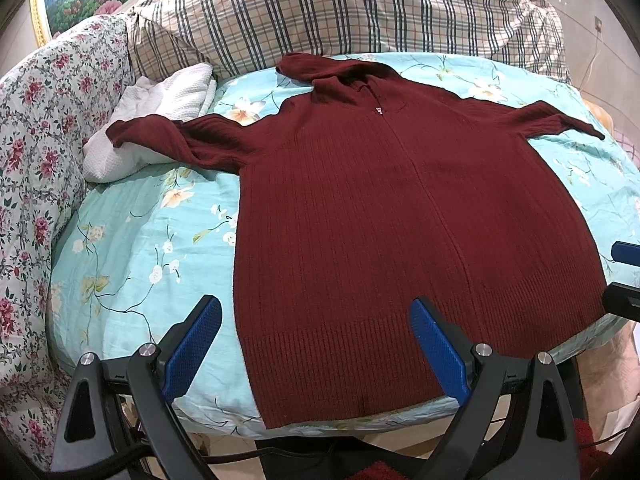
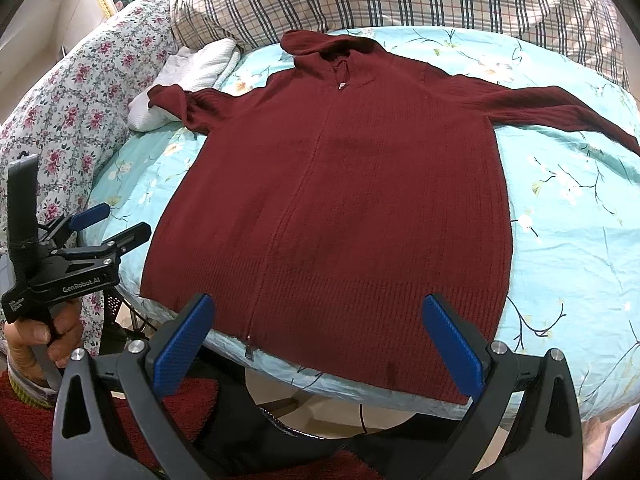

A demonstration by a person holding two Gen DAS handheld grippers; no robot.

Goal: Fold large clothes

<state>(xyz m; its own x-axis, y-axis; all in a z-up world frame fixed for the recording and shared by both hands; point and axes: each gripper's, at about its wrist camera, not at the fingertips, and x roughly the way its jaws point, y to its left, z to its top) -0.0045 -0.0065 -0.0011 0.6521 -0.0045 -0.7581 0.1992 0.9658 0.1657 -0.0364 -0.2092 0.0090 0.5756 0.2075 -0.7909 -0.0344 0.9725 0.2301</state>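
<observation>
A dark red ribbed zip-up hooded sweater (image 1: 400, 216) (image 2: 332, 200) lies flat on a light blue floral sheet, front up, hood at the far end and both sleeves spread out sideways. Its left sleeve (image 1: 160, 136) rests partly on a white towel. My left gripper (image 1: 316, 316) stands open just over the hem's near left part, nothing between its blue pads. My right gripper (image 2: 320, 312) is open too, hovering above the hem near the zipper pull (image 2: 249, 350). In the right wrist view the left gripper (image 2: 116, 224) shows at the left edge, held by a hand (image 2: 36, 340).
A plaid quilt (image 1: 320, 12) is piled behind the sweater. A rose-print blanket (image 1: 44, 160) runs along the left side. The white towel (image 1: 160, 104) lies at the far left of the blue sheet (image 1: 132, 240). The surface's near edge drops to a red rug (image 2: 184, 412) below.
</observation>
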